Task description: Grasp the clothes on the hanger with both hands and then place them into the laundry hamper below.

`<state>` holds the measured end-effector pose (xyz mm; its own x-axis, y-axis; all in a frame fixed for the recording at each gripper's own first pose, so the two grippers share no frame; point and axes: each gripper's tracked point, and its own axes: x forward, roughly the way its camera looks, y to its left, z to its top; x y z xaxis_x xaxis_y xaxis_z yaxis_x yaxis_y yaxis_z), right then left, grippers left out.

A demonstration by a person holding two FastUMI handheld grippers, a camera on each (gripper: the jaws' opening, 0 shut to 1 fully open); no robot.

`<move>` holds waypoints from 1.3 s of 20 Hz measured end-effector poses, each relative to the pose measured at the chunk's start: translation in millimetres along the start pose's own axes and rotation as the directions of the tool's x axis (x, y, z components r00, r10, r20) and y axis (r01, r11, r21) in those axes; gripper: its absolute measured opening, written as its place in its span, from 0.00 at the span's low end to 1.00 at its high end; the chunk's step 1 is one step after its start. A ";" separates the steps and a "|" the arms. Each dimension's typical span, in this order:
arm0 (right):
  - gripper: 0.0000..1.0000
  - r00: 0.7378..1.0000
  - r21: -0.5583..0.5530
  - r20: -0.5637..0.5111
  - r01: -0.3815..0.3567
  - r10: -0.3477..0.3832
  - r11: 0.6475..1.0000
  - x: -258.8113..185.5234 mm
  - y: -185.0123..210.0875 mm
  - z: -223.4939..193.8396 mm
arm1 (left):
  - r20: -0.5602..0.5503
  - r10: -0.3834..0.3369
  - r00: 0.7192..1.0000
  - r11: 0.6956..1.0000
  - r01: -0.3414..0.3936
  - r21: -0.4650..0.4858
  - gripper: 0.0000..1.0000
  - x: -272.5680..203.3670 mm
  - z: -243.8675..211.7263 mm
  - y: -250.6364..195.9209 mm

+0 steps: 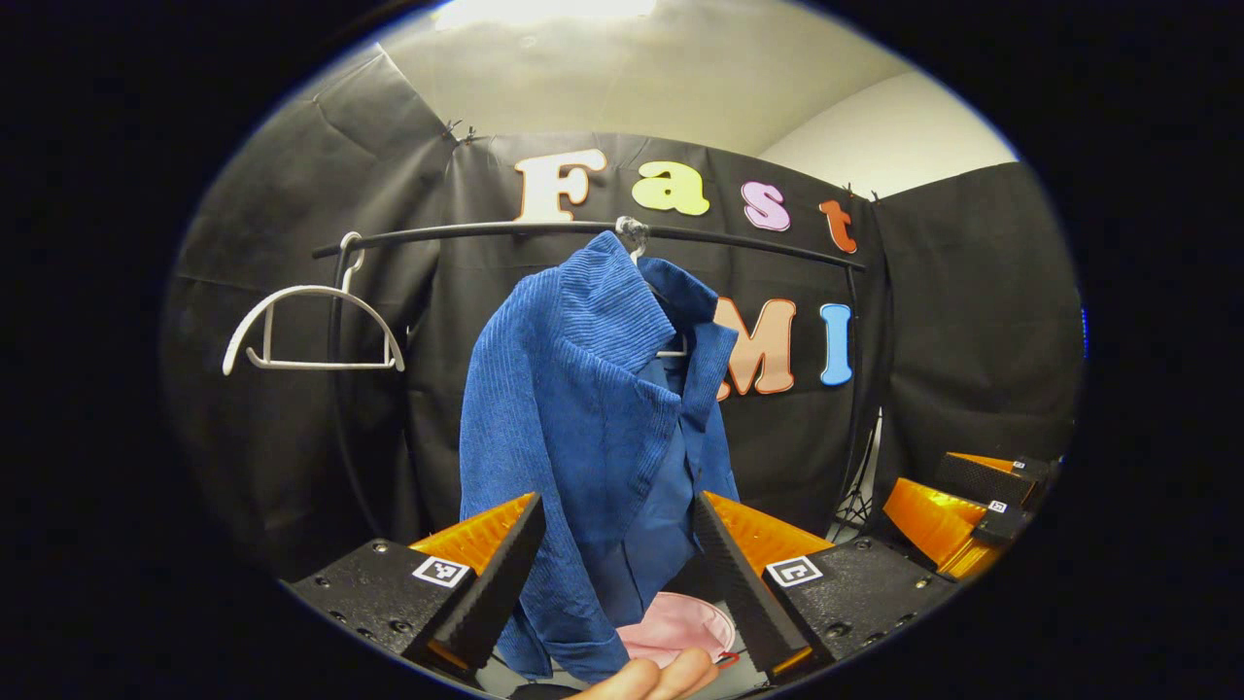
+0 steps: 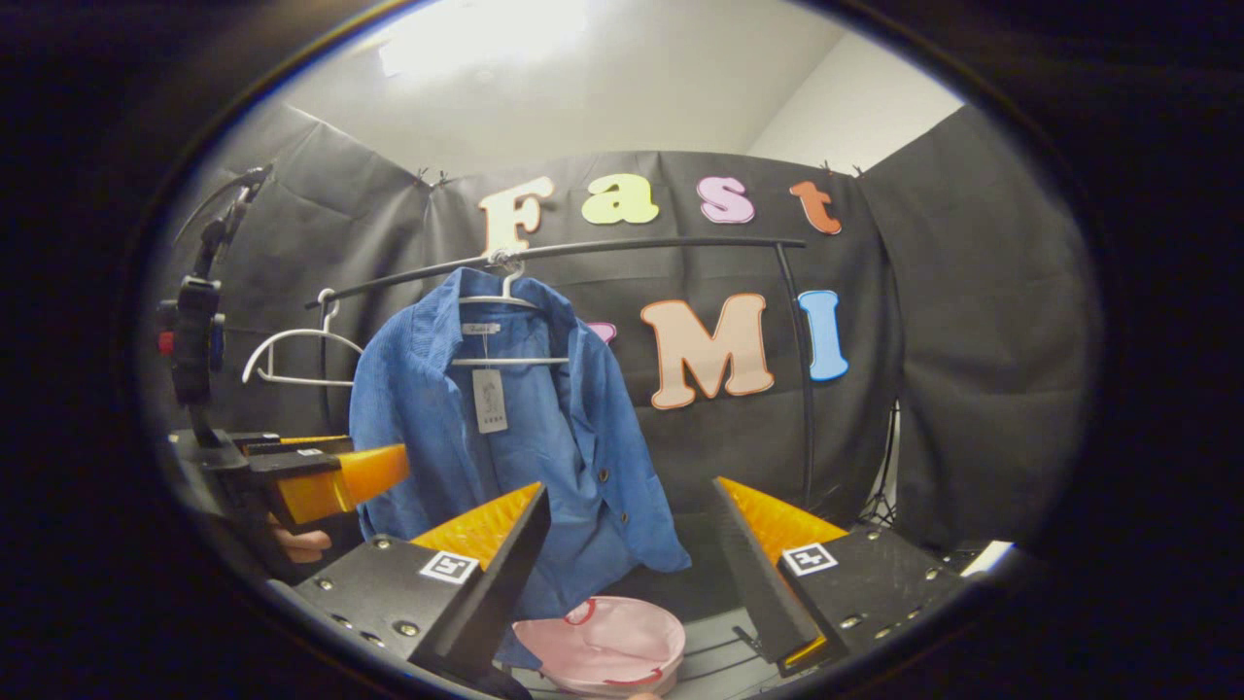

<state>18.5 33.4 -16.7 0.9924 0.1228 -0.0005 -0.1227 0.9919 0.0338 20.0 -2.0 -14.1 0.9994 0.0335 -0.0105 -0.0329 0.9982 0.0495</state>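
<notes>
Our left gripper (image 1: 614, 554) is spread wide, nothing between its fingers; the blue corduroy shirt (image 1: 593, 428) hangs in front of it, framed by the gap but, as far as we can judge, not touched yet. Our right gripper (image 2: 632, 544) is likewise spread and empty, w/ the shirt's lower hem off toward its left finger, apart from it. In the right gripper view the left gripper sits further out at the left edge, near the shirt's sleeve side, a hand under it.

Outward from there: shirt is fully on its white plastic hanger (image 2: 510, 331), hooked over the black curved metal rail (image 2: 622, 249). A second, bare white hanger (image 1: 311, 331) hangs on the same rail, well apart. The pink fabric laundry hamper (image 2: 603, 647) sits below the shirt, approx. under the hem.

Progress, our read: nothing done. Both grasps, pulling the shirt off the hanger & lowering into the hamper are all left.
</notes>
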 end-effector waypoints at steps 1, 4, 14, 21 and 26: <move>1.00 1.000 0.003 0.004 -0.005 0.005 1.000 5.4 -0.4 2.4 | -0.006 0.004 1.000 1.000 -0.004 0.005 0.92 4.6 -1.0 0.4; 1.00 1.000 0.020 0.018 -0.026 0.025 0.999 29.7 0.3 6.4 | -0.018 0.028 0.999 1.000 -0.028 0.013 0.92 21.4 0.0 7.0; 0.98 0.987 0.065 0.018 -0.158 0.157 0.985 164.4 35.9 14.0 | -0.030 0.080 0.996 0.997 -0.081 -0.016 0.92 57.1 13.6 31.0; 1.00 0.958 0.119 0.062 -0.286 0.280 0.951 246.6 76.7 32.0 | -0.018 0.083 0.996 0.997 -0.083 -0.003 0.92 49.3 8.8 30.2; 0.82 0.966 0.117 0.060 -0.257 0.251 0.959 286.4 81.3 50.2 | -0.025 0.050 0.998 0.999 -0.049 0.023 0.92 44.8 -0.9 6.2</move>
<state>293.0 147.5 36.1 0.9282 0.3656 0.0683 -0.3719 0.9162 0.1490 64.6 5.7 -15.2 0.9959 0.0844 -0.0334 -0.0818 0.9940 0.0724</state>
